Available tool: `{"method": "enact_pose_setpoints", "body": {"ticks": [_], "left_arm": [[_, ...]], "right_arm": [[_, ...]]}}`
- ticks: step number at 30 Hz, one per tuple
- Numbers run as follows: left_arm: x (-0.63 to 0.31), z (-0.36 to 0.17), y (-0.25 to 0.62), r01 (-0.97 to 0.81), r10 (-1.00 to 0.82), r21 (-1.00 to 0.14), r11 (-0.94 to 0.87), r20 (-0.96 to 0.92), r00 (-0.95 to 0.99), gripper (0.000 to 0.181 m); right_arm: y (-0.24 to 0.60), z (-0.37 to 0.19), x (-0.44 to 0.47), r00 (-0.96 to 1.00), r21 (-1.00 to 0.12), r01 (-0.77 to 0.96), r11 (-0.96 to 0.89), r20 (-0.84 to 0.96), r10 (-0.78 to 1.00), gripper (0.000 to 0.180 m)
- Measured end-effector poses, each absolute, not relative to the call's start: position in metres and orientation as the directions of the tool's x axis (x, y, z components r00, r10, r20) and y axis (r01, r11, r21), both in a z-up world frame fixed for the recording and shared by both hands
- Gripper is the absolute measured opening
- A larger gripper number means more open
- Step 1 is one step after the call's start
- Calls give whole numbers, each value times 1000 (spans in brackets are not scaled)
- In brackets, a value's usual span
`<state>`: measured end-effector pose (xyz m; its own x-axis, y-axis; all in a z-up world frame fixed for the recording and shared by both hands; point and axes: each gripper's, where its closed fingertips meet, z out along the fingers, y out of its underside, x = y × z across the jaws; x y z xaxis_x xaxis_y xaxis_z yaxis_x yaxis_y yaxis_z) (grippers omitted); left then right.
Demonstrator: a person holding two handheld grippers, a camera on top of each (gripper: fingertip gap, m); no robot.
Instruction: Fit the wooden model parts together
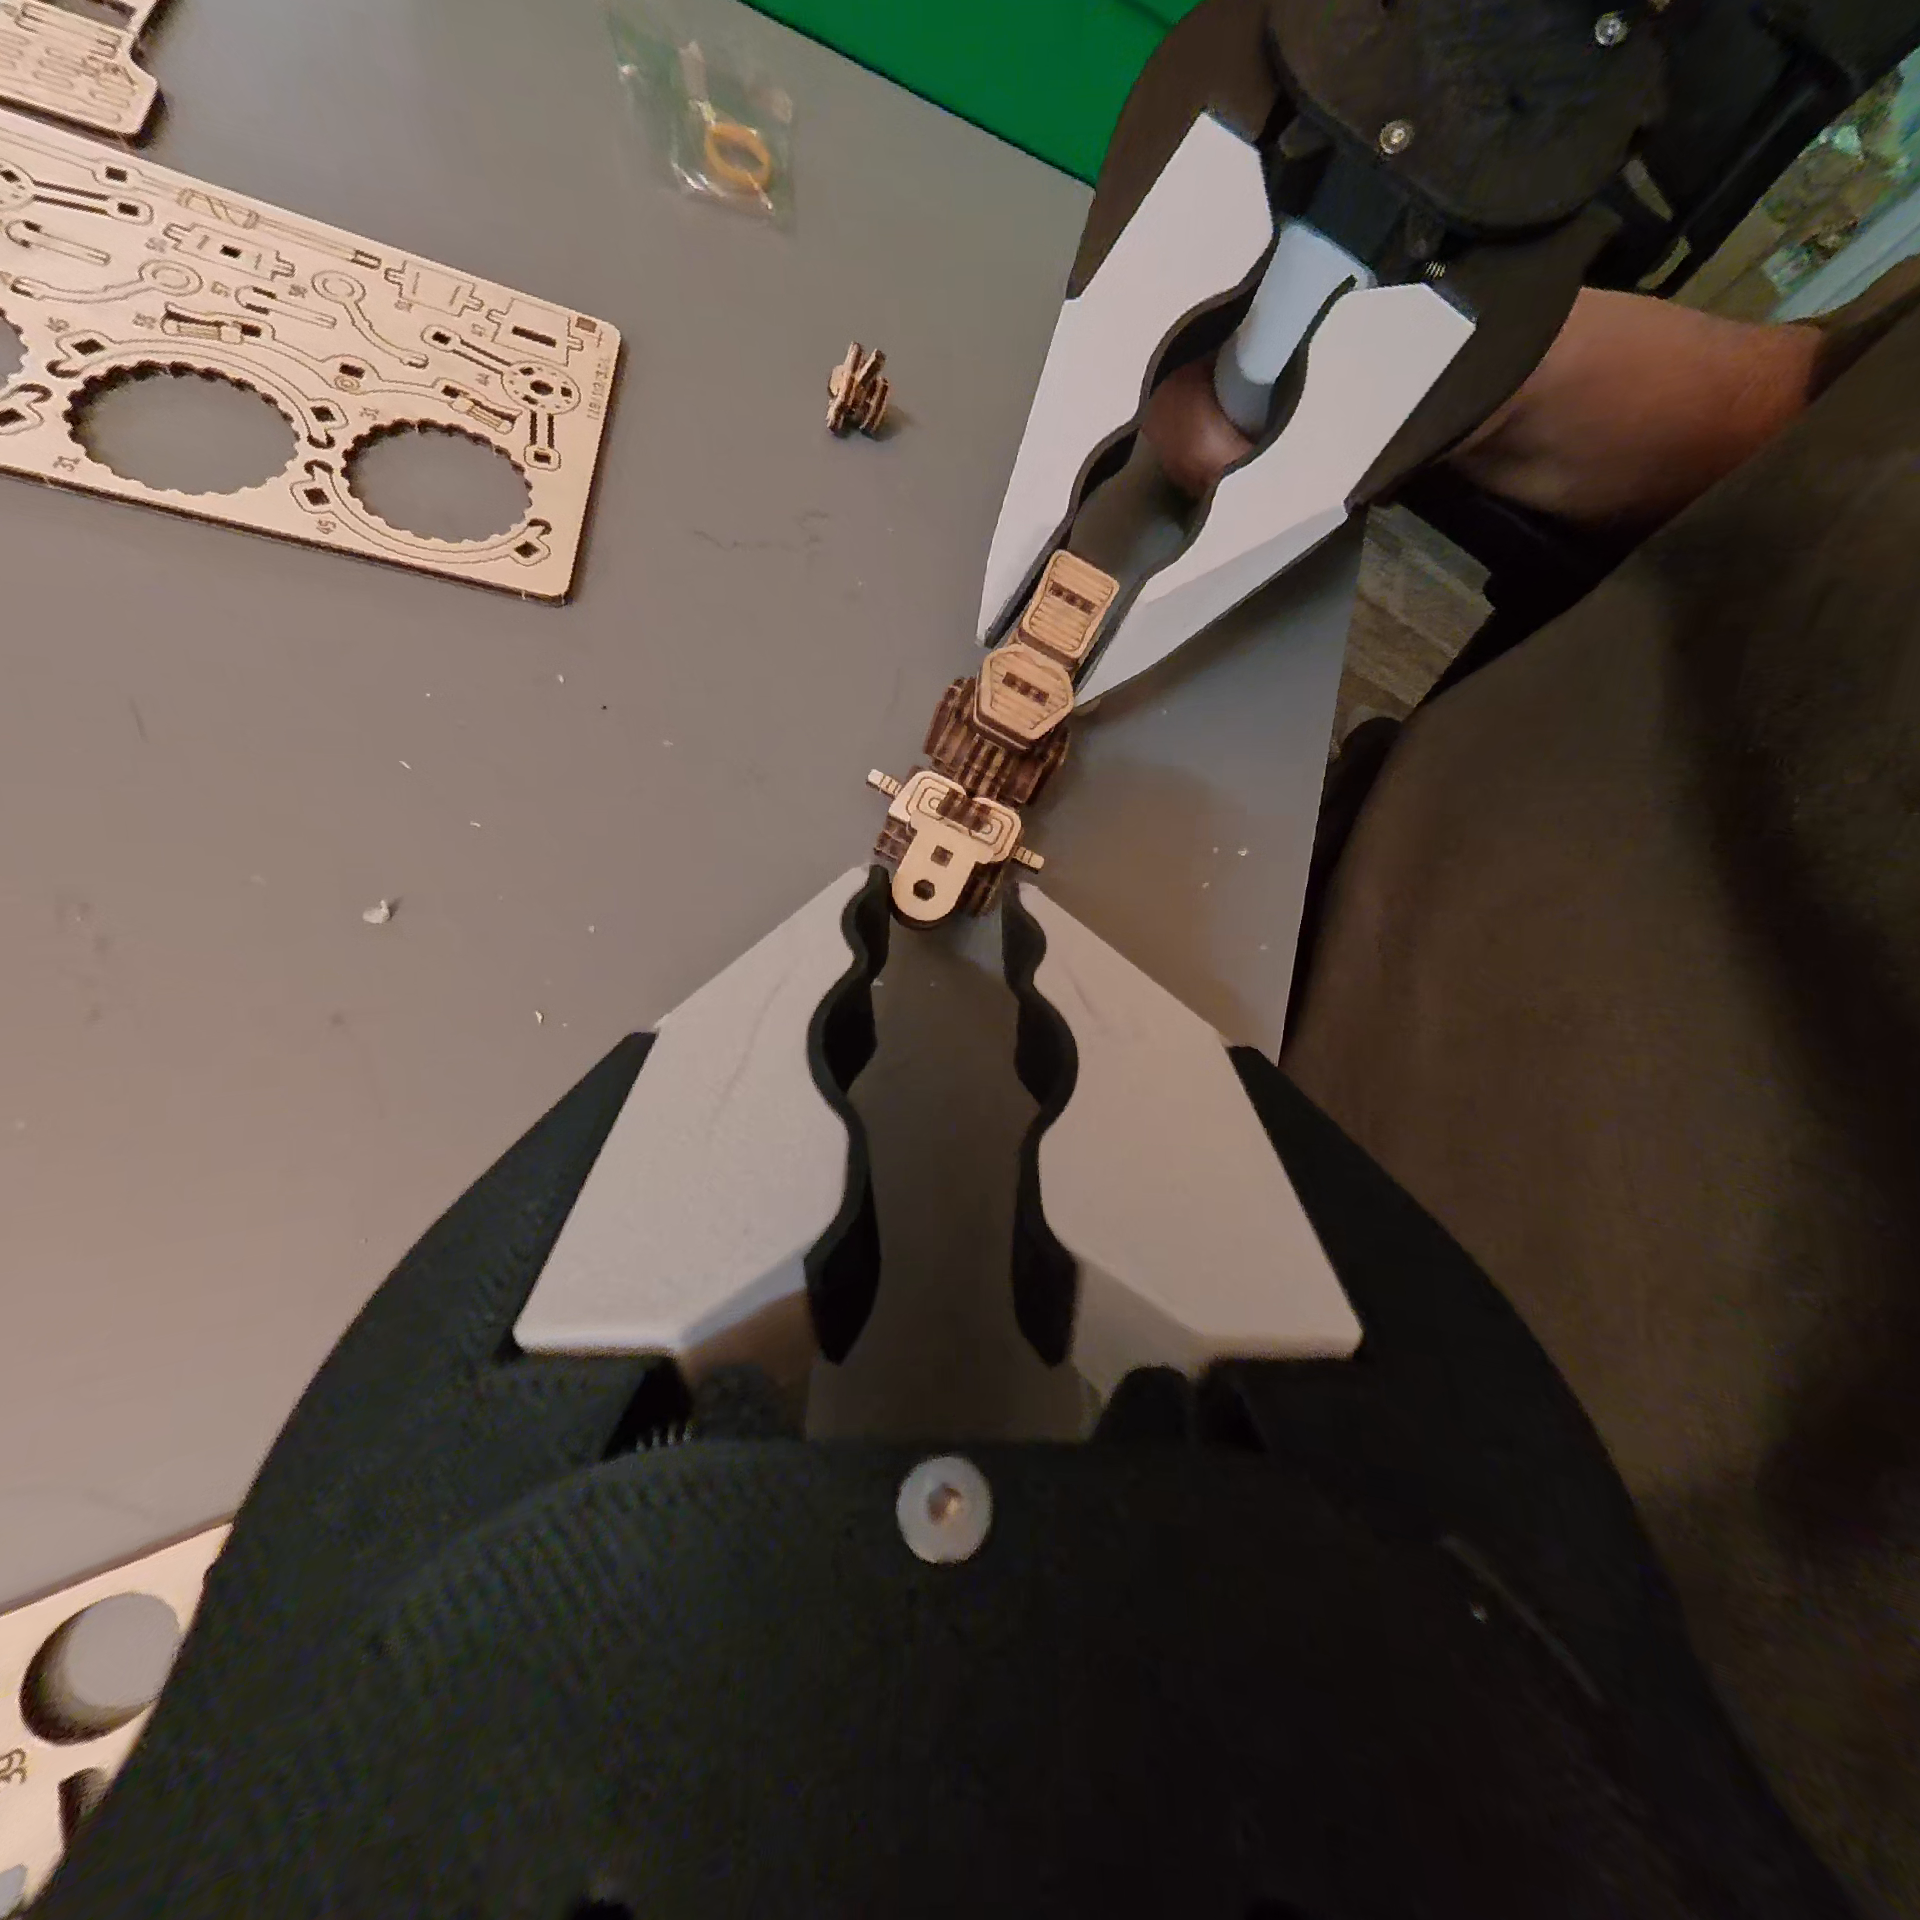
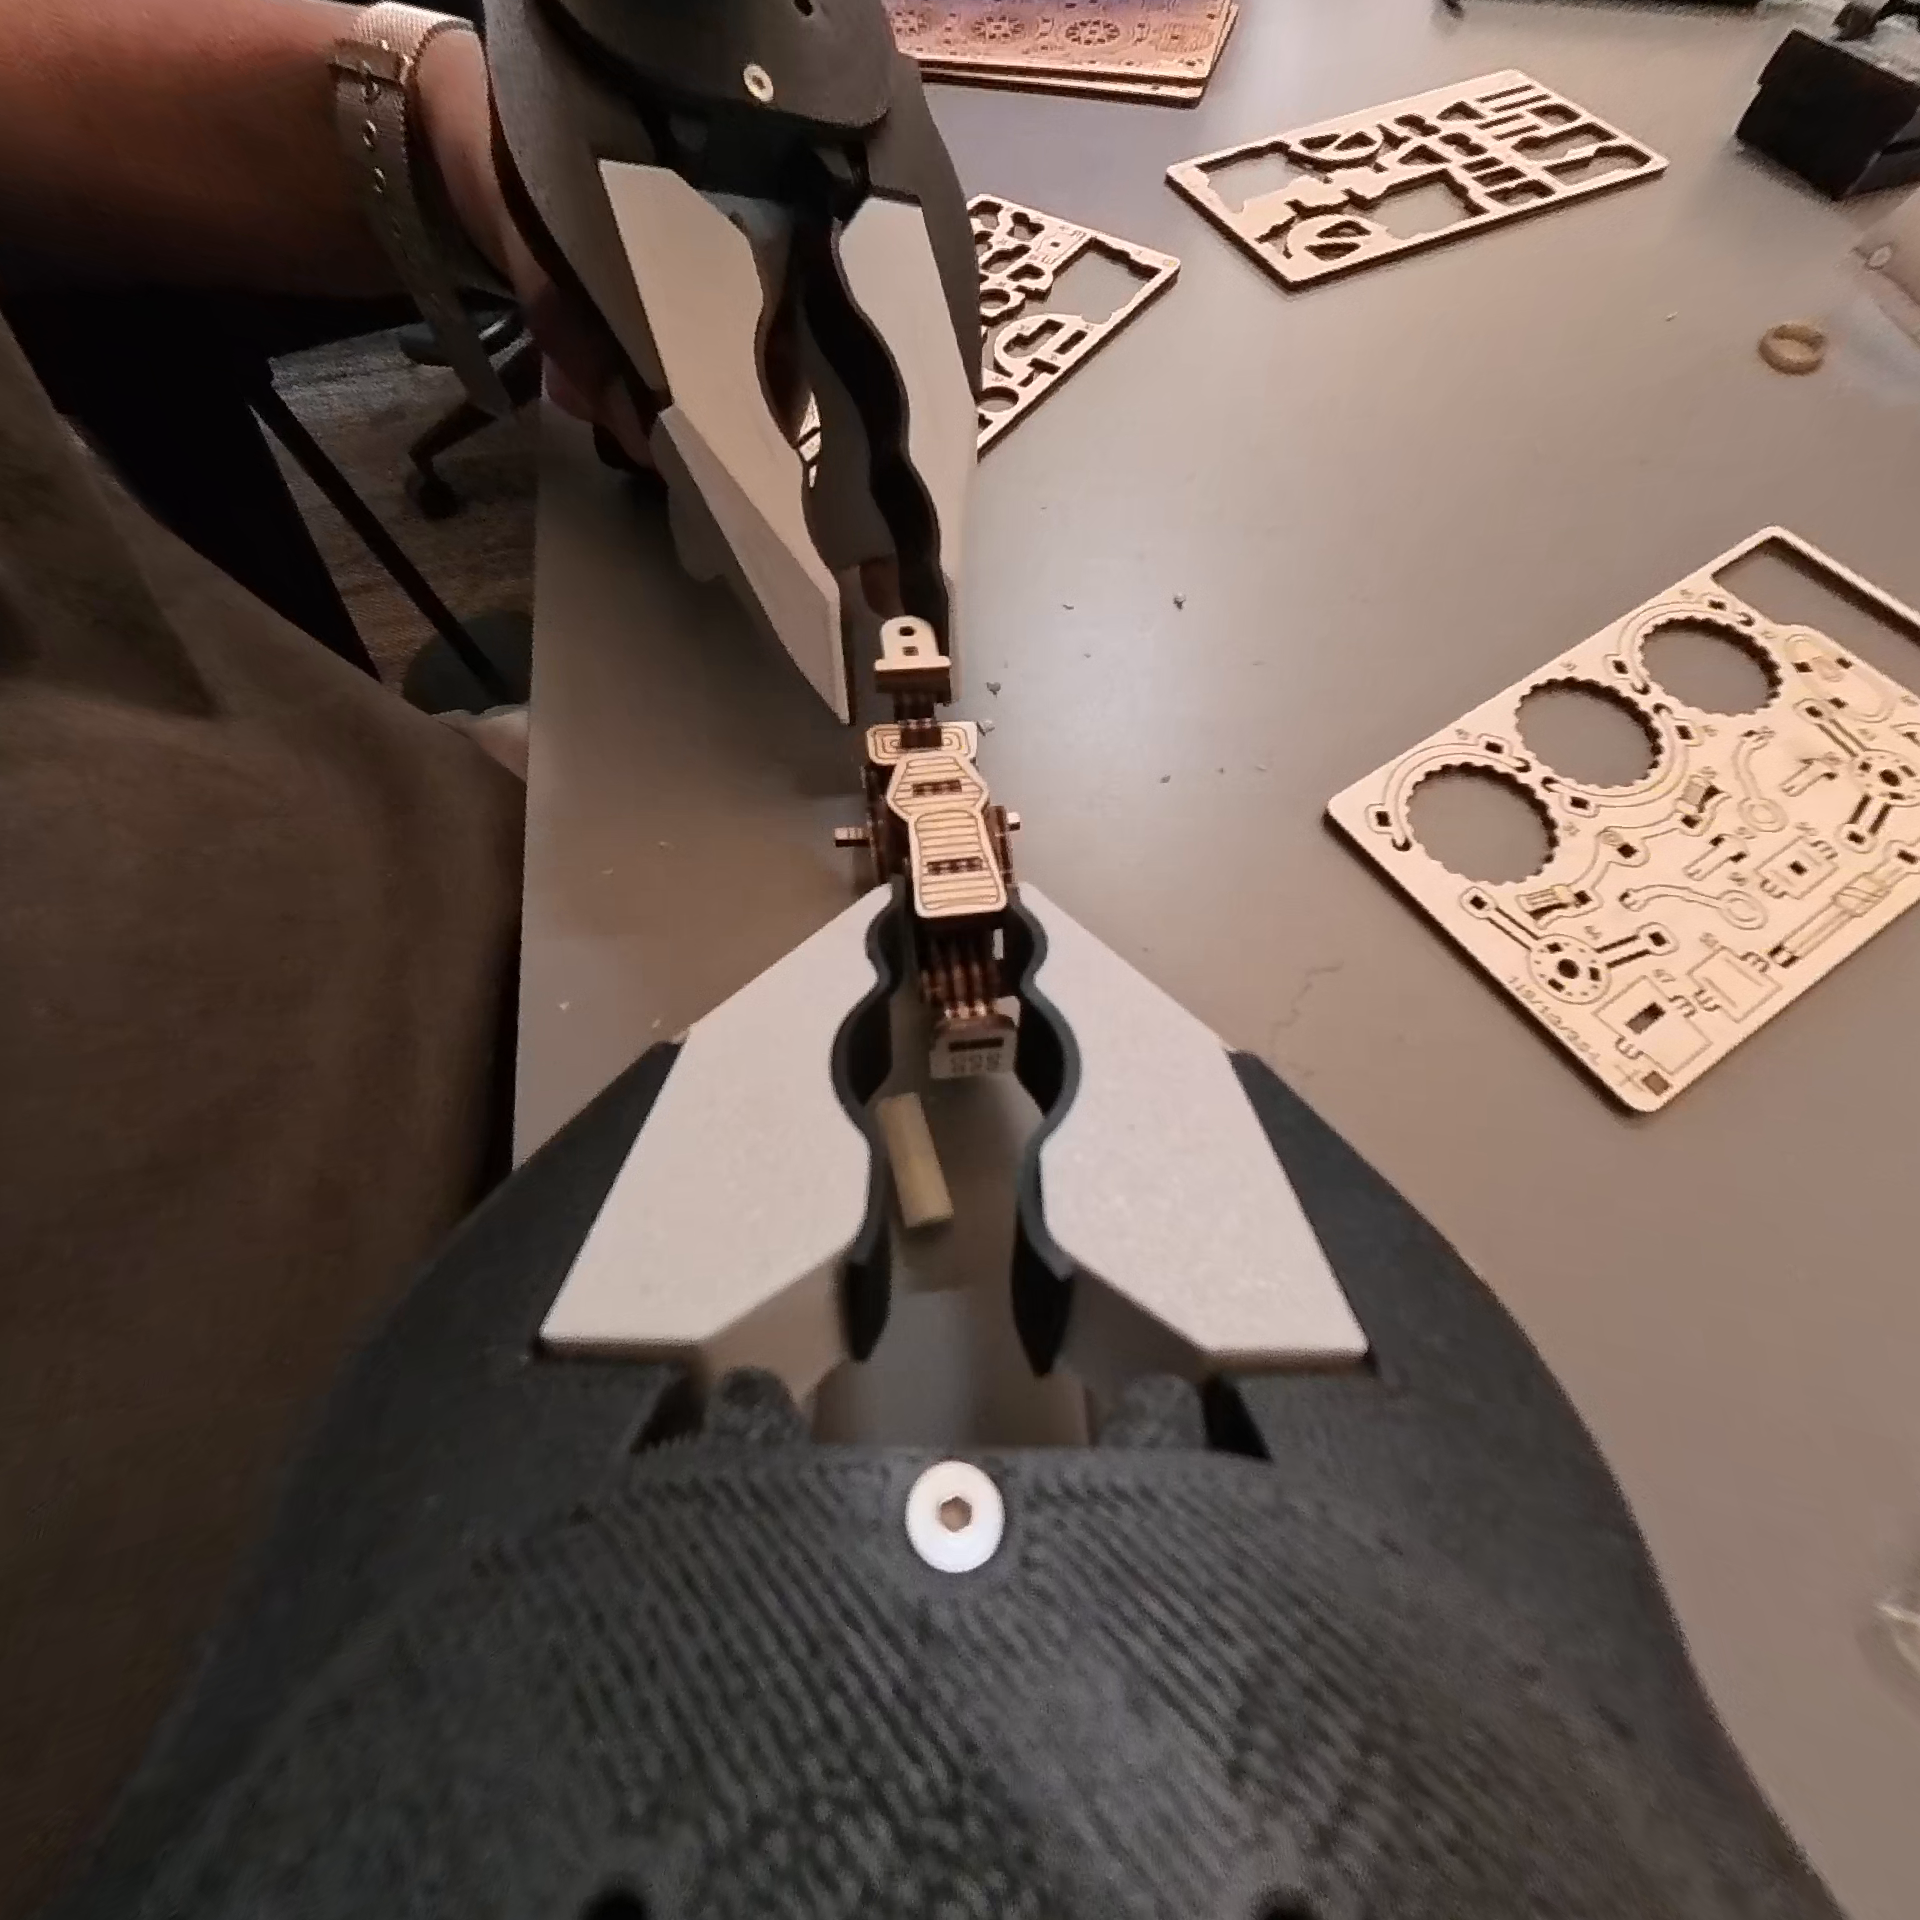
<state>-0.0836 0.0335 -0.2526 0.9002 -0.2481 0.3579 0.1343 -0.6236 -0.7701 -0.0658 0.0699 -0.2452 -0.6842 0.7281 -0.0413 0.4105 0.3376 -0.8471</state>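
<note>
A small wooden model [image 1: 997,727], made of slotted plywood pieces, is held between my two grippers just above the grey table [image 1: 520,831]. My left gripper [image 1: 945,894] is shut on its near end, where a round tab with a hole sticks out. My right gripper [image 1: 1049,655] comes in from the upper right and is shut on the ribbed far end. In the right wrist view the model [image 2: 951,831] runs away from my right gripper [image 2: 956,904] to the left gripper [image 2: 894,644]. A short wooden dowel [image 2: 914,1164] lies on the table under my right fingers.
Laser-cut plywood sheets [image 1: 291,364] [image 2: 1662,821] [image 2: 1413,187] lie flat around the work spot. A small wooden cog piece [image 1: 857,390], a plastic bag with a ring [image 1: 727,145] and a loose ring [image 2: 1065,348] are nearby. The table edge [image 2: 530,831] and the person's lap are close. Tip to tip, the grippers are about 5 cm apart. Between my right fingertips and the short wooden dowel [image 2: 914,1164] there is roughly 5 cm.
</note>
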Motion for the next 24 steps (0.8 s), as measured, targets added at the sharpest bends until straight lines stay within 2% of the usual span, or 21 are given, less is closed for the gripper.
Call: {"method": "enact_pose_setpoints", "body": {"ticks": [8, 24], "left_arm": [[-85, -254, 34, 135, -238, -767, -628, 354, 905, 12], [-83, -256, 34, 139, -237, -754, -642, 367, 900, 13]], "right_arm": [[71, -245, -67, -676, -845, 405, 349, -19, 737, 17], [72, -245, -68, -666, -846, 406, 346, -15, 746, 18]]}}
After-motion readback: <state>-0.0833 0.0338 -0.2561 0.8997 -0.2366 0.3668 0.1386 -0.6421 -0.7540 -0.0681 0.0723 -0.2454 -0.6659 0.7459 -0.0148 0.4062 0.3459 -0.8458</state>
